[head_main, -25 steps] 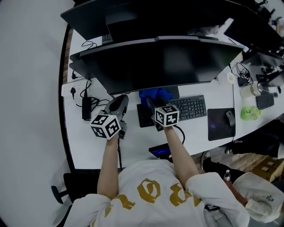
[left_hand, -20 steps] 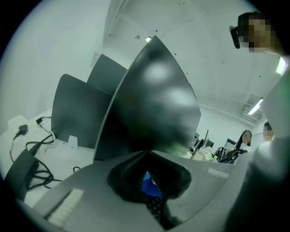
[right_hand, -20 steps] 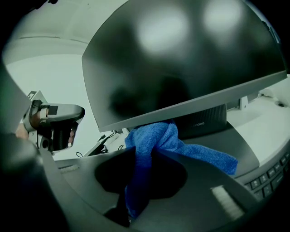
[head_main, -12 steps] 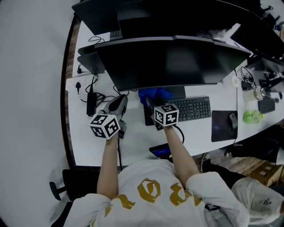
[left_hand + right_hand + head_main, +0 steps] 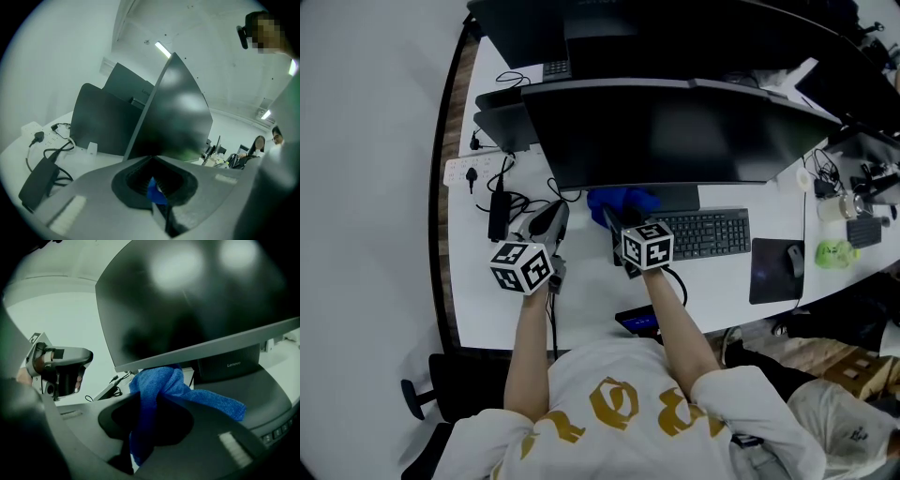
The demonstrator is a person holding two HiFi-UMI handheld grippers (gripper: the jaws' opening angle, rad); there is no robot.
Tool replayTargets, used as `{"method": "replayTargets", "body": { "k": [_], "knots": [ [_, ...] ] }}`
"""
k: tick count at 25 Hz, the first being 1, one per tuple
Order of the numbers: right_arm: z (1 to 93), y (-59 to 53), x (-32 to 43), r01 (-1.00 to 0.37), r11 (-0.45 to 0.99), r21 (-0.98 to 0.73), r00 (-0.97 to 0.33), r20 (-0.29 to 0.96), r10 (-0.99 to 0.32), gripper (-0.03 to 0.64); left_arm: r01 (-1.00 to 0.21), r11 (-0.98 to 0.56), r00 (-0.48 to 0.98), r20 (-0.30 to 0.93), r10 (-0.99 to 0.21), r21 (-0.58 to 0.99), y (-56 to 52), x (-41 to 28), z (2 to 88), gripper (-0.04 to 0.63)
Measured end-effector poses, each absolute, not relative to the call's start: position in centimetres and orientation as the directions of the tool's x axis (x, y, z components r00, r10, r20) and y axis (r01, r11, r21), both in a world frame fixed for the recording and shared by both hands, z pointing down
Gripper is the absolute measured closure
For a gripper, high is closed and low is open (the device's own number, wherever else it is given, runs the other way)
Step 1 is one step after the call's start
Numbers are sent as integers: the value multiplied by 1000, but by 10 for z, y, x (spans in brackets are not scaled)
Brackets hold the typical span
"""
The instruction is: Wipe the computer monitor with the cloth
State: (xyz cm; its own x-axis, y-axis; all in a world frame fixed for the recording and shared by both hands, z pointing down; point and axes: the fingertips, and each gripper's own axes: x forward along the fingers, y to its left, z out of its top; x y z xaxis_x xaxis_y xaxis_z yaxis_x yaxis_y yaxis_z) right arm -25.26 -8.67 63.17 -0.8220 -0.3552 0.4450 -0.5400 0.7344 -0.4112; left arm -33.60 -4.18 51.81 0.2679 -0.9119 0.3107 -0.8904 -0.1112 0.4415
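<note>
Right gripper: its jaws are pinching shut on a blue microfibre cloth, which is bunching up between the tips and spilling out to either side.
Cloth: it is hanging just under the lower edge of the computer monitor, in front of the monitor stand and above the left end of the keyboard; I cannot tell whether it is touching the bezel.
Left gripper: its jaws are resting together at the tips and are gripping nothing I can name. A small blue scrap is showing in the hollow behind them, and I cannot tell what it is. It is pointing at the monitor's left edge, apart from the cloth.
Monitor: it is standing upright on the white desk, its screen dark and catching ceiling lights.
Desk, left side: a power strip and a black adapter are lying with their cables near the left gripper.
Desk, right side: a mouse is sitting on a dark mouse pad beside the keyboard.
</note>
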Motion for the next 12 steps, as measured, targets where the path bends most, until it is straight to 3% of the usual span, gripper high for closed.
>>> {"method": "replayTargets", "body": {
  "k": [12],
  "knots": [
    [629, -70, -284, -496, 770, -401, -841, 443, -311, 520, -887, -99, 256, 302, -918, 451, -34, -352, 519, 595]
  ]
}}
